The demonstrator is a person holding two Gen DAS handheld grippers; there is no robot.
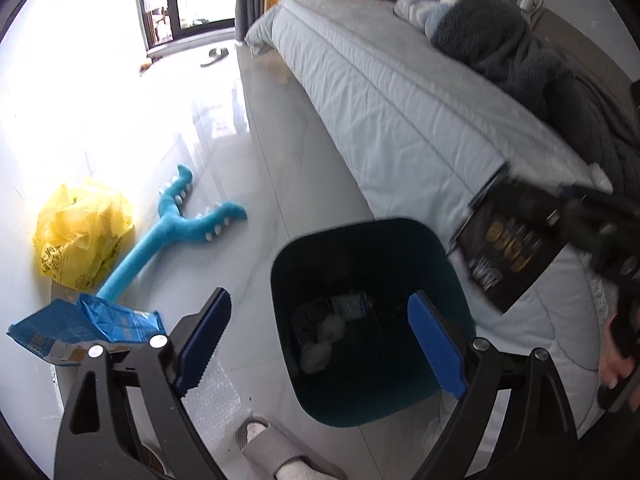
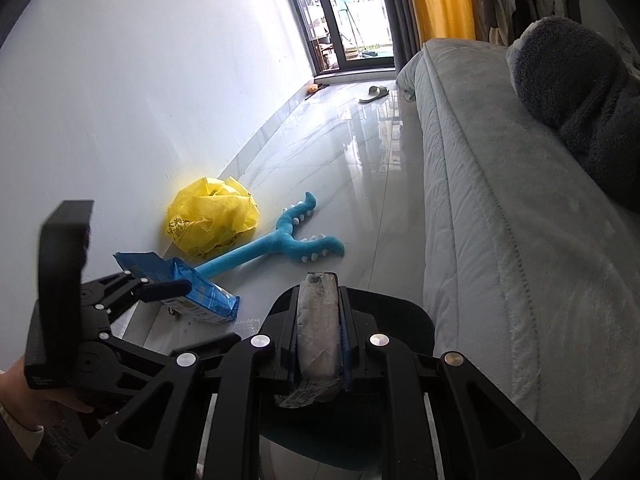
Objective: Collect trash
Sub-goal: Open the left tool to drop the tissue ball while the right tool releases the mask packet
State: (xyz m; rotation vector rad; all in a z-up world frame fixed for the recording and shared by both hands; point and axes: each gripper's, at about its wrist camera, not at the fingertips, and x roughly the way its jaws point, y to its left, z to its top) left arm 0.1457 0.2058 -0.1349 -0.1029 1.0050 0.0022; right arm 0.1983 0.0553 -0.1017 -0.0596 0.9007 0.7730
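My left gripper (image 1: 320,344) stands open and holds nothing, right above a dark teal bin (image 1: 424,248) on the floor. In the bin lie crumpled white tissues (image 1: 320,344) and a small bottle (image 1: 352,304). My right gripper (image 2: 320,320) is shut on a flat packet (image 2: 318,320), seen edge-on and pale. In the left wrist view the packet (image 1: 508,248) is black with gold lettering and hangs over the bin's right rim. On the floor by the wall lie a yellow plastic bag (image 1: 80,232) and a blue packet (image 1: 92,324).
A blue plush toy (image 1: 180,224) lies on the glossy tiles. A bed (image 1: 400,100) with a grey blanket runs along the right. Bubble wrap (image 1: 216,400) and a person's foot in a grey slipper (image 1: 272,448) sit near the bin. A slipper (image 2: 374,94) lies by the far door.
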